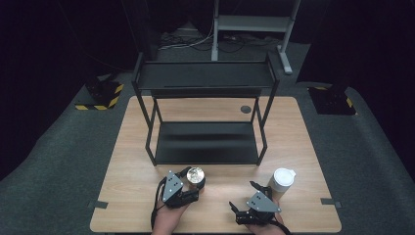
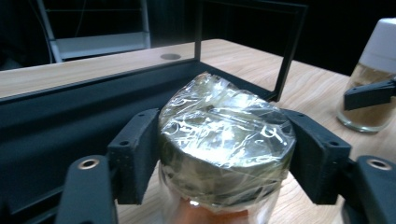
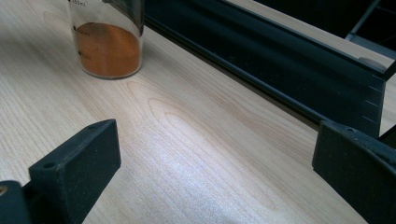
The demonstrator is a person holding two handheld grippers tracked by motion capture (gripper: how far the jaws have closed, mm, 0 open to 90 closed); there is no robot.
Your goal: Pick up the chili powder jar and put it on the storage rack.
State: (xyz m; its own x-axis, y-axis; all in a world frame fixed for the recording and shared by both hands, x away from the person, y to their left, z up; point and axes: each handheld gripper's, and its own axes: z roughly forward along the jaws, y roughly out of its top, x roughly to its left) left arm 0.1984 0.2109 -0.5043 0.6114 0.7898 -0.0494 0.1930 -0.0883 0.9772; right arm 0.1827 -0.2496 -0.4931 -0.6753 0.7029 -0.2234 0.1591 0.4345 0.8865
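Two hand-held grippers at lower centre of the high view, before a black two-tier metal shelf rack [image 1: 205, 78] on a light wooden table [image 1: 303, 147].

Left gripper [image 1: 188, 183], lower centre-left of the high view: jaws closed against both sides of a clear glass jar with a crinkled plastic-film cover [image 2: 224, 140]; in the left gripper view, centre frame, black pads [image 2: 135, 149] pressed to the jar just under its wrapped rim. Jar seen just in front of the rack's lower tier; lifted or still standing, not determinable. Orange powder visible at its base in the right gripper view [image 3: 108, 49], upper left.

Right gripper [image 1: 254, 193], lower centre-right of the high view: jaws spread wide, nothing between them but bare tabletop. Second clear jar with a white lid [image 1: 283, 181], holding tan contents, just beside its tips.

Step judged in hand: grasp on the film-covered jar secured, transfer toward the rack apparently pending. Next move likely to call for an upright lift, clearance over the lower tier's front lip, and gentle pressure so as not to tear the film.
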